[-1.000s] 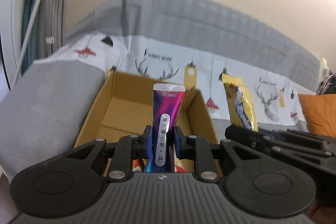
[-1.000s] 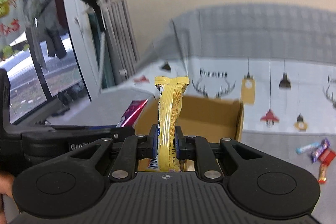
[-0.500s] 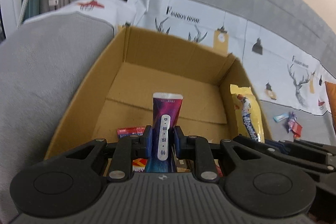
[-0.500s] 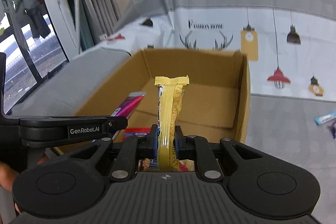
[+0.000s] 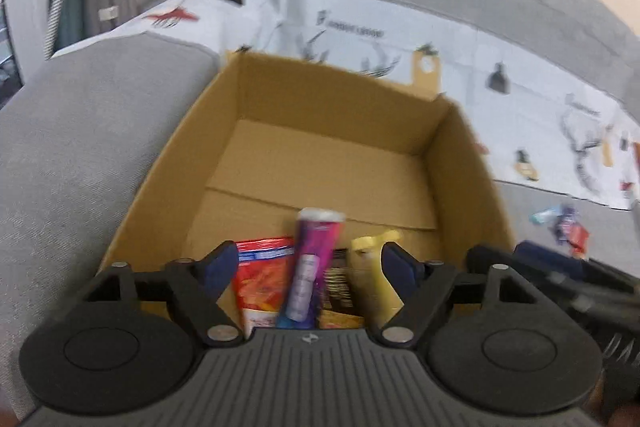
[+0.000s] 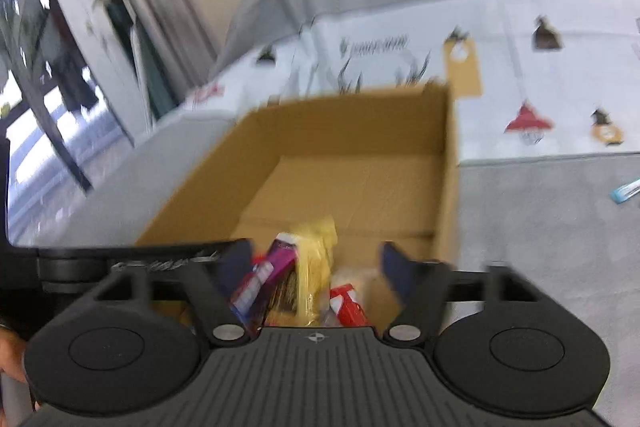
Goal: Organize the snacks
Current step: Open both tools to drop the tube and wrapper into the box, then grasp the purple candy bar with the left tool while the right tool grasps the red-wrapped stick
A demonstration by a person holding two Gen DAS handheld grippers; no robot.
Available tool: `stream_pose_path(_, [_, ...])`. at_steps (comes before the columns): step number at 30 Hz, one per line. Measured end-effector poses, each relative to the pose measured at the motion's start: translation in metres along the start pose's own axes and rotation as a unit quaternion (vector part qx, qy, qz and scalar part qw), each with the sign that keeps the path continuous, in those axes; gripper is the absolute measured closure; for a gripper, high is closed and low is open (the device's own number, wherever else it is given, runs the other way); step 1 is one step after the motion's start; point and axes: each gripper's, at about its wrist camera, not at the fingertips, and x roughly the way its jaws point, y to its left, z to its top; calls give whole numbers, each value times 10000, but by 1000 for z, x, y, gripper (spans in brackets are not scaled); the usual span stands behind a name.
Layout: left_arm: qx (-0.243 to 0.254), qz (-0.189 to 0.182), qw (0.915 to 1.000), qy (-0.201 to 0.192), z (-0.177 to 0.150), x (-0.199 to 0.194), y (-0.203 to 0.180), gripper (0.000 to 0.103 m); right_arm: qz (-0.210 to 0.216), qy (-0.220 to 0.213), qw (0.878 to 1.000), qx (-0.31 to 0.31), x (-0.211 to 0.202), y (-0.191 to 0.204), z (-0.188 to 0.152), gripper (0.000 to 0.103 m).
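An open cardboard box sits on the grey sofa and also shows in the right wrist view. My left gripper is open over its near end. The purple snack packet lies loose between the open fingers, beside a red packet and the yellow packet in the box. My right gripper is open too. The yellow packet and the purple packet lie in the box below it, next to a red wrapper.
Several loose snacks lie on the sofa seat to the right of the box; a blue one shows in the right wrist view. The grey armrest is left of the box. A printed cloth covers the backrest.
Both grippers have opened and let go of their packets. The purple and yellow packets now lie in the near end of the box. Both views are blurred by motion.
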Motion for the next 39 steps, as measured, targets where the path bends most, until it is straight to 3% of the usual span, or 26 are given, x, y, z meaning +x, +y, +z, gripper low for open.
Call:
stream_pose_path(6, [302,-519,9974,-389,-3,-27,-51,19,-524,-534,9969,241,-54,-64,7,20])
stream_pose_path(8, [478,-789,9945,-491,-4,-31,-78,19,-811,-736,9933,369,-76,-93,8,14])
stream_pose_path(13, [911,-1303,9865,-399,-7,-14,-160,19,-1545,-1020,9815,480,-122,-169,2,13])
stream_pose_path(15, [1106,-1519,9816,-329,-10,1,-192,19,-1658,-1058,9795,441,-131,-201,-12,13])
stream_pose_path(17, [1237,-1701,9773,-255,-15,20,-220,19,-1907,-725,9771,603,-128,-235,-28,18])
stream_pose_path(18, [1300,-1768,9754,-198,-17,31,-233,20,-1994,-543,9746,862,-125,-250,-30,25])
stream_pose_path(19, [1361,-1809,9739,-130,-20,43,-244,22,-1920,-542,9733,1133,-126,-264,-31,39])
stream_pose_path(22, [1464,-1914,9705,70,-29,81,-269,31,-1947,-610,9699,1331,-119,-278,-23,41])
stream_pose_path(26, [1393,-2071,9668,543,-30,129,-296,36,-1824,-144,9777,1034,-91,-287,-5,41])
stream_pose_path(30, [1633,-2085,9629,527,-26,160,-320,37,-1931,276,9773,820,-66,-300,1,44])
stream_pose_path(34, [1627,-2127,9612,657,-23,185,-330,41,-1862,800,9728,1126,-43,-319,-10,65])
stream_pose_path(37, [1579,-2161,9608,729,-22,193,-332,41,-1938,896,9742,733,-30,-313,-11,79])
stream_pose_path(39, [1582,-2170,9604,745,-20,196,-334,41,-1986,919,9740,589,-28,-311,-12,82])
